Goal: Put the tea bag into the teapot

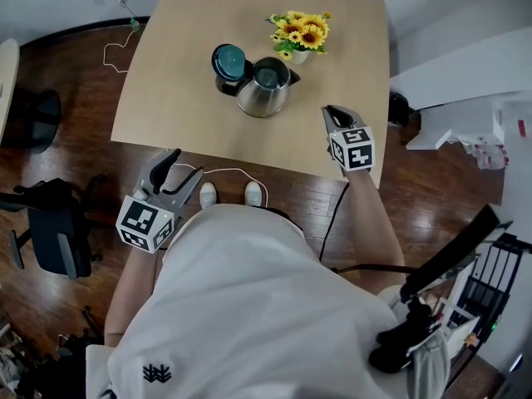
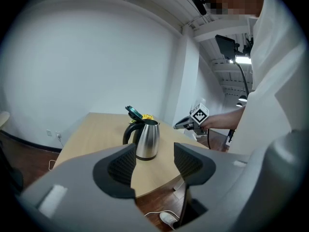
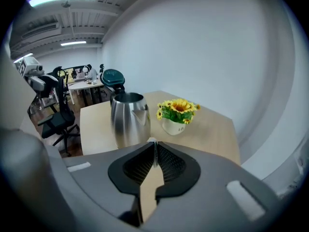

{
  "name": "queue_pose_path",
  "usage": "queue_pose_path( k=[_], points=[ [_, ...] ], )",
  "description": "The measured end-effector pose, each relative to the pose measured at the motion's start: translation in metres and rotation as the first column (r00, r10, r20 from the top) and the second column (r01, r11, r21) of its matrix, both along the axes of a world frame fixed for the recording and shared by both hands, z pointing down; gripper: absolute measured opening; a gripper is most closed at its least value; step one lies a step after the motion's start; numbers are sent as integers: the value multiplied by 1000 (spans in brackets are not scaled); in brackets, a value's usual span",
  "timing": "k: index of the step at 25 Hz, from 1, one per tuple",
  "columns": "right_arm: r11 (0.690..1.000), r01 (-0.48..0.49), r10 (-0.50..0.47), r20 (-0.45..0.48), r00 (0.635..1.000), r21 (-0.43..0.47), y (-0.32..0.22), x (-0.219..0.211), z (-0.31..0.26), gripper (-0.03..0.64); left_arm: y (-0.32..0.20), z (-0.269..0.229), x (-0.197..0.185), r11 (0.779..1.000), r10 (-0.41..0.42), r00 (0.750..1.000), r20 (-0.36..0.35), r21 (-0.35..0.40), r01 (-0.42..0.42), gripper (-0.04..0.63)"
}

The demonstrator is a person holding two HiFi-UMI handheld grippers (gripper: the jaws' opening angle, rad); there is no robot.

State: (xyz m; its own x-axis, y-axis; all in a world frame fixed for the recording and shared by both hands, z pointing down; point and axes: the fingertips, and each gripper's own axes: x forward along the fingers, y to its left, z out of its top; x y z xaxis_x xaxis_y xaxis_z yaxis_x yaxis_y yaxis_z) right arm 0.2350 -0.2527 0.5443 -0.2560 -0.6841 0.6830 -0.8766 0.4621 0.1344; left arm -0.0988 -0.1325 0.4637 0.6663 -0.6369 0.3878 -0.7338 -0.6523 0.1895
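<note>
Right gripper [image 3: 154,149] jaws closed on a thin white sliver at the tips, likely the tea bag [image 3: 152,140]. Teapot [image 3: 128,119], lid [image 3: 112,77] up, sits just ahead-left. Left gripper [image 2: 153,162] spread, empty, farther back.

The pale sliver [image 3: 153,141] between the right gripper's [image 3: 154,143] fingers [image 3: 171,163] is too small to identify.
</note>
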Motion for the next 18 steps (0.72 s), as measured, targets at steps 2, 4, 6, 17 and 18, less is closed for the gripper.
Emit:
queue_pose_path(
  k=[2, 4, 6, 17, 18],
  points=[
    [999, 24, -24, 9, 1000, 30, -6, -14, -21, 21, 0, 1, -2, 1000, 5, 1000, -2, 0, -5, 250],
    [997, 54, -55, 16, 998, 56, -13, -31, -39, 21, 0, 1, -5, 1000, 5, 1000, -4, -1, -5, 250],
    [993, 85, -87, 18, 996, 81, -21, -47, -55, 21, -1, 1, -9, 1000, 1, 1000, -5, 2, -1, 250],
    [970, 207, -211, 16, 977, 131, -61, -125, -80, 23, 3, 3, -46, 997, -74, 997, -5, -2, 74, 250],
    [968, 216, -219, 14, 976, 128, -64, -129, -77, 22, 3, 3, -50, 996, -84, 996, -5, -3, 84, 250]
  ],
)
